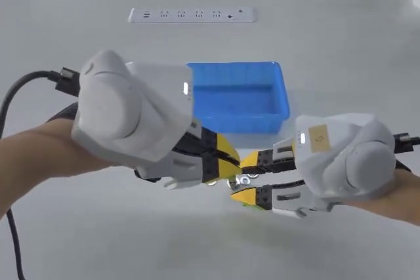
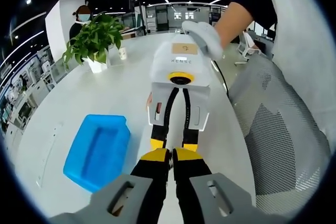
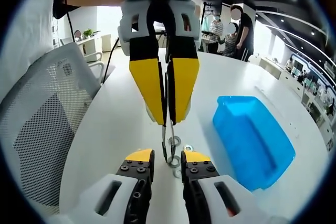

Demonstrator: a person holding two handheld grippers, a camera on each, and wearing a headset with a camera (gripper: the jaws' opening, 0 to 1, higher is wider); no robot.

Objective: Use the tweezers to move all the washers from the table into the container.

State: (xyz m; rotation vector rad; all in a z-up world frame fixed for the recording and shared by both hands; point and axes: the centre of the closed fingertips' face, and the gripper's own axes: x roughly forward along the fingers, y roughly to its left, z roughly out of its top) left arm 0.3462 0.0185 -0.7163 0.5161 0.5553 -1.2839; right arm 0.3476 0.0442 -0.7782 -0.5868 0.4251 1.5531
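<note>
Several small metal washers (image 1: 244,179) (image 3: 174,141) lie on the white table just in front of the blue container (image 1: 237,123) (image 2: 97,150) (image 3: 254,140). My left gripper (image 1: 231,159) (image 2: 171,156) (image 3: 169,121) is shut on thin metal tweezers (image 3: 166,140), whose tips reach down among the washers. Facing it, my right gripper (image 1: 248,178) (image 3: 168,157) (image 2: 173,144) is open, one yellow jaw on each side of the washers and tweezer tips. Whether the tweezers hold a washer cannot be told.
A white power strip (image 1: 191,15) lies beyond the container. A potted plant (image 2: 94,38) stands at the table's far end. A mesh chair (image 2: 278,129) (image 3: 42,108) is beside the table. People (image 3: 231,30) stand in the background.
</note>
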